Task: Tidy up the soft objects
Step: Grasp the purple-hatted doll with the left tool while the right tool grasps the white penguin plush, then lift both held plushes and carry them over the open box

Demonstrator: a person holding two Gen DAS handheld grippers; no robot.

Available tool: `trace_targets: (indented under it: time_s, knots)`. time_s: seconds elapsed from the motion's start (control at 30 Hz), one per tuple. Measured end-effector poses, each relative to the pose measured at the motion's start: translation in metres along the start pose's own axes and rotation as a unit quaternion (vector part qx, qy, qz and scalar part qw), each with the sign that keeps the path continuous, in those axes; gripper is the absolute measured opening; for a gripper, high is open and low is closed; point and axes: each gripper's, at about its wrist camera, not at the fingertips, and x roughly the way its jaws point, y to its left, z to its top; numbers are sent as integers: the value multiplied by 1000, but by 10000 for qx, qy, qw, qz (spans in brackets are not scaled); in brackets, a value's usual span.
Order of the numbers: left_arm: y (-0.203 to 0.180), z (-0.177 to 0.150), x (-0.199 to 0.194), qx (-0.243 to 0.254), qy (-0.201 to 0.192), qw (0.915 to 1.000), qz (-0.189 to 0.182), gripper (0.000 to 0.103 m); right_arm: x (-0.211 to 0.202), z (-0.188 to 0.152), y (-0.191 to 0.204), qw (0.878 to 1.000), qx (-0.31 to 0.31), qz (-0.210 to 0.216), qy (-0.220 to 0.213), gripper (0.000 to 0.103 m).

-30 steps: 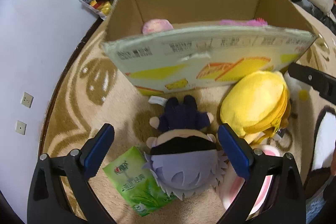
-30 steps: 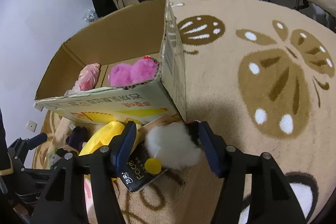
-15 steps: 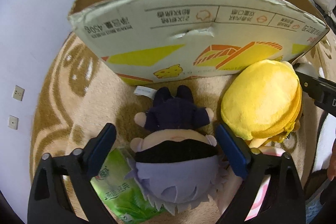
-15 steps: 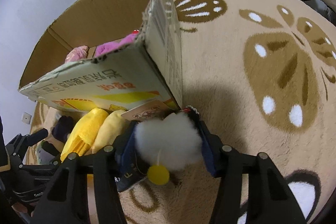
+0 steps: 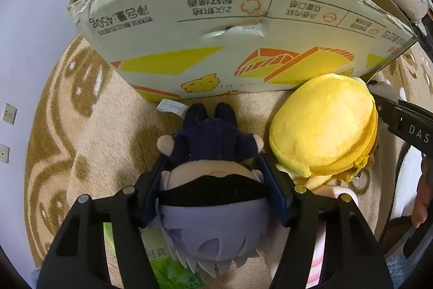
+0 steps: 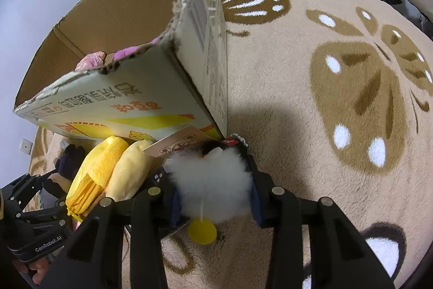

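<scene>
My left claw (image 5: 213, 175) is pinching the doll (image 5: 213, 197) by its head, both blue pads (image 5: 273, 186) pressing into the sides of the face, while the doll is lying on the rug (image 5: 89, 132) with its dark legs pointing at the box (image 5: 243, 45). Just right of the doll, the yellow pouch (image 5: 322, 123) is resting against the box's near wall, and a green packet (image 5: 167, 267) is lying partly under the doll's hair at the near edge. My right claw (image 6: 213, 194) is squeezing the white puff (image 6: 211, 180) between its pads, close to the near right corner of the box (image 6: 151, 94); a yellow disc (image 6: 201, 230) is hanging from the puff on a short string. A card tag (image 6: 178, 144) is sitting just beyond the puff, touching the box. Inside the box, pink plush (image 6: 127, 53) is showing above the rim. The yellow pouch (image 6: 94, 172) is lying to the puff's left.
</scene>
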Motion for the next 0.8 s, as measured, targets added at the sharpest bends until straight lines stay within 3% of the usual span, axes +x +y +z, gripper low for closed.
trace_targets:
  time_s: [0.23, 0.53, 0.8]
  knots:
    - [5, -3, 2, -38, 69, 9999, -97, 66, 0, -2, 3, 10000, -72, -55, -10, 41]
    - [24, 0, 1, -119, 59, 9997, -206, 59, -7, -4, 10, 9999, -129, -26, -98, 40]
    - [44, -5, -24, -468, -457, 9978, 62, 59, -37, -10, 18, 9986, -220, 242, -405, 40]
